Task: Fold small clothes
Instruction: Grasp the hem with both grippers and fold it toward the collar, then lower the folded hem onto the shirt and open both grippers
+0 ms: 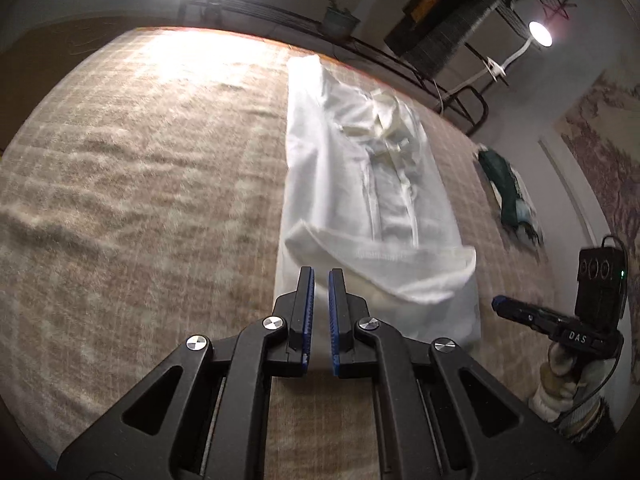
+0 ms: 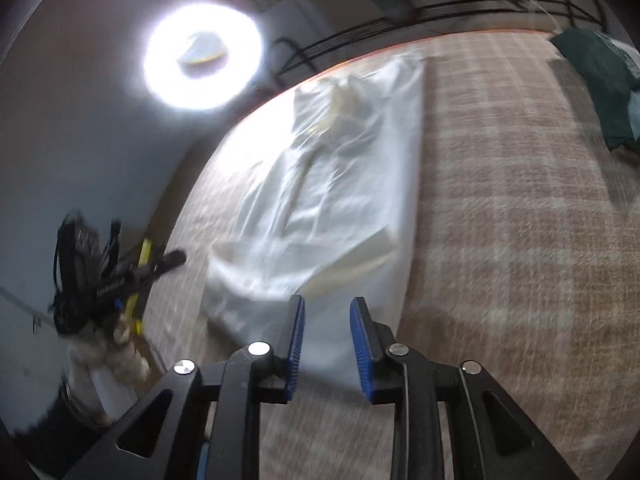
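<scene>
One white garment (image 1: 372, 184) lay in a long narrow fold on the plaid cloth (image 1: 140, 168), its near hem turned back on itself. One dark green garment (image 1: 506, 184) lay well apart, near the cloth's edge. No container showed. The left gripper (image 1: 321, 276) hovered at the white garment's near end, jaws a narrow gap apart, holding nothing. The right gripper (image 2: 327, 304) hung over the same end, jaws apart and empty. Two lamps (image 1: 540, 34) shone.
</scene>
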